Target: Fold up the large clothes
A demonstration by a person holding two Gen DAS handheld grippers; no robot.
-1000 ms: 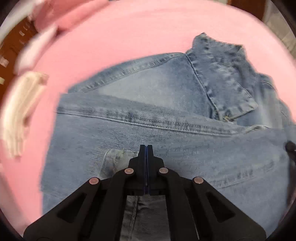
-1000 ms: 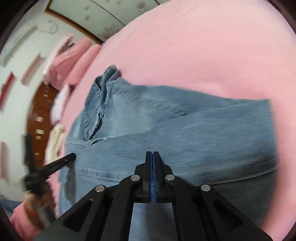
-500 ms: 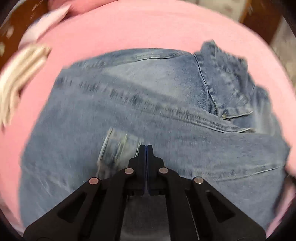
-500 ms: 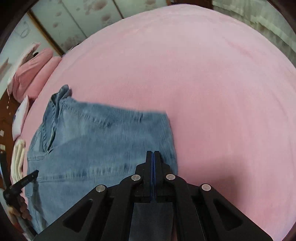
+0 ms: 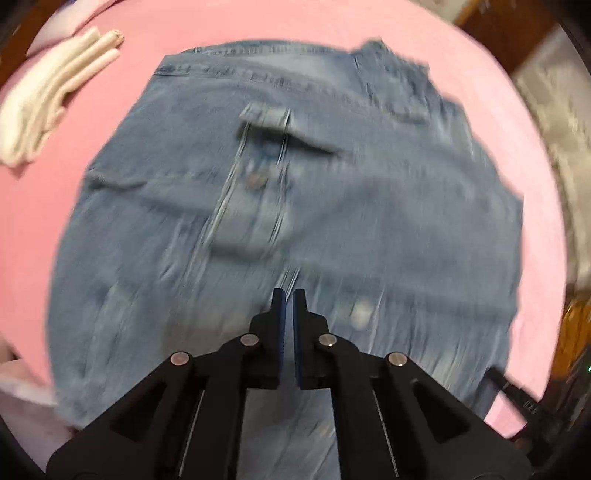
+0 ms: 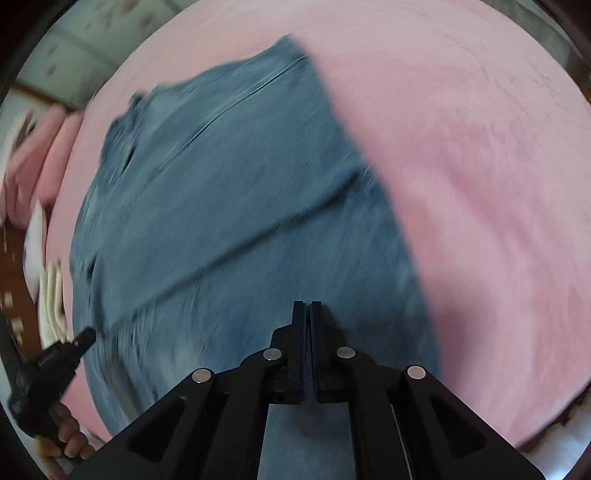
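Blue jeans (image 5: 295,184) lie spread on the pink bed (image 5: 258,22), with the fly and button facing up, blurred by motion. My left gripper (image 5: 289,295) points down over their near part. Only a thin slit shows between its pads, and denim fills the space under them. My right gripper (image 6: 307,306) hangs over the jeans (image 6: 240,203) near their right edge. Its jaws are starting to open with denim still between the pads. The right wrist view catches the left gripper (image 6: 70,350) and the hand (image 6: 66,439) holding it at lower left.
A folded white cloth (image 5: 48,107) lies on the bed left of the jeans. Pink pillows (image 6: 40,155) sit at the far left. Dark wooden furniture (image 5: 498,29) borders the bed. Bare pink cover (image 6: 461,166) stretches right of the jeans.
Both grippers swept fast across the bed with denim in them. More of the jeans now lies in front of each, the fly has come into view, and a slit has opened between the left pads.
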